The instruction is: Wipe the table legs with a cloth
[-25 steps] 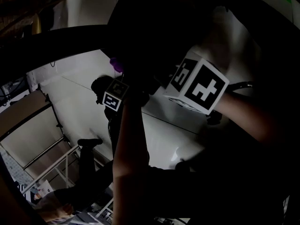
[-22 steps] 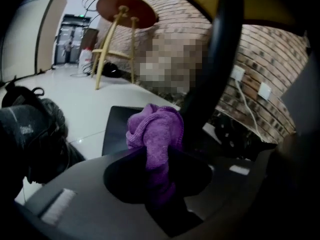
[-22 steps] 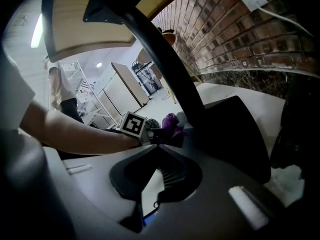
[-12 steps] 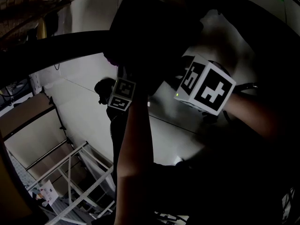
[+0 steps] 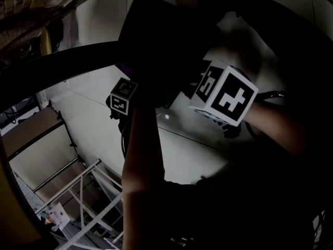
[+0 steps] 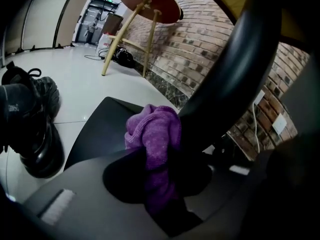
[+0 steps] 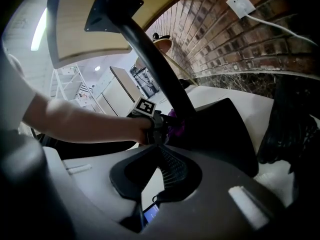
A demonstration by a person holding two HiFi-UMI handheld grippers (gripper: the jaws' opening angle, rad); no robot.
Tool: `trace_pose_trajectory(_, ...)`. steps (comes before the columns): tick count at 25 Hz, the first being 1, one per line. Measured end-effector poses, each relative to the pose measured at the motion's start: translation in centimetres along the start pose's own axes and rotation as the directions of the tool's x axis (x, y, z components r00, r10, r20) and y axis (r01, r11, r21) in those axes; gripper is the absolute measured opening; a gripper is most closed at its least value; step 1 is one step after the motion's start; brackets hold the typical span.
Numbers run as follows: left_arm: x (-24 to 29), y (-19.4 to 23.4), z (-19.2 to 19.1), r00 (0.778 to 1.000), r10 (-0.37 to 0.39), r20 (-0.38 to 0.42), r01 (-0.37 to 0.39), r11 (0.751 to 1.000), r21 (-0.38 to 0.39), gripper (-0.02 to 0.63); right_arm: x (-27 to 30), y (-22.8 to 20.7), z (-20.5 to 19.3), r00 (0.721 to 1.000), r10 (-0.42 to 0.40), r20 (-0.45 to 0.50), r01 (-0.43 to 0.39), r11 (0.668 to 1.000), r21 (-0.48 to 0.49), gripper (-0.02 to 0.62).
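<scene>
Being clamped between the closed jaws of the left gripper [image 6: 155, 159], a crumpled purple cloth [image 6: 152, 134] is being pressed against the near side of a thick black curved table leg [image 6: 235, 74], low down where the leg is meeting its flat black base plate [image 6: 100, 129]. The cloth is being bunched up above the jaws, with its upper folds touching the leg. The right gripper [image 7: 160, 149] is being held back from the leg with its ribbed fingers drawn together at the tips and nothing between them; it is being pointed toward the left gripper and the cloth. In the right gripper view, a bare forearm [image 7: 80, 124] is being seen reaching across to the leg, and the leg is being shown rising to a black mounting plate [image 7: 112, 9] under a light wooden tabletop [image 7: 95, 29]. A red-brown brick wall [image 6: 200, 49] is being shown just behind the leg, with a white wall socket [image 7: 236, 1] fixed on it. A chunky black lace-up shoe [image 6: 30, 129] is being seen on the pale glossy floor [image 6: 85, 79] just beside the base plate, and a round wooden stool on slanted legs [image 6: 150, 1] is being seen well apart, near the wall. The head view is being left largely dark.
</scene>
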State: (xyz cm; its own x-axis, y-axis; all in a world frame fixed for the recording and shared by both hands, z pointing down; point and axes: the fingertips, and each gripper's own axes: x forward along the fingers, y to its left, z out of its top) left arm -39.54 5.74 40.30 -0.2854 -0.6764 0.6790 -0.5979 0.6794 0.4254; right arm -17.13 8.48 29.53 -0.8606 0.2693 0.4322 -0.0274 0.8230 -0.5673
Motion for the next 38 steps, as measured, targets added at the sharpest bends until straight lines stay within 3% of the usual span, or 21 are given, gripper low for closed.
trace_pose_trajectory(6,-3.2,-3.1,3.7,0.982,-0.143,0.120,0.144,0.990,0.001,0.120,0.0,1.8,1.3,0.999,0.026,0.037,-0.025,1.000,-0.018,0.002)
trace_pose_trajectory(11,-7.4,-5.9,9.7,0.928,-0.269,0.258,0.276,0.961,0.011,0.118,0.4,3.9,2.9,0.995,0.055,0.086,-0.054,0.998,-0.022,0.003)
trace_pose_trajectory(18,-13.9,-10.5,15.3,0.868,-0.355,0.347,0.354,0.933,0.067,0.115,0.4,8.7,9.0,0.975,0.123,0.184,-0.106,0.989,-0.102,0.003)
trace_pose_trajectory(21,-16.6,-12.3,18.7,0.827,-0.396,0.398,0.387,0.916,0.107,0.114,0.0,10.2,12.8,0.962,0.147,0.229,-0.110,0.980,-0.166,0.003)
trace_pose_trajectory(27,-23.3,-17.2,24.3,0.712,-0.500,0.492,0.476,0.860,0.186,0.114,-1.6,11.8,16.5,0.950,0.144,0.276,-0.085,0.973,-0.215,0.002)
trace_pose_trajectory(34,-28.2,-20.1,27.6,0.639,-0.574,0.512,0.495,0.817,0.297,0.115,-3.6,14.0,23.4,0.909,0.162,0.385,-0.062,0.964,-0.260,0.002)
trace_pose_trajectory(38,-31.9,-22.2,30.2,0.572,-0.628,0.528,0.469,0.778,0.417,0.115,-3.5,15.6,23.2,0.910,0.187,0.371,-0.077,0.953,-0.291,0.002)
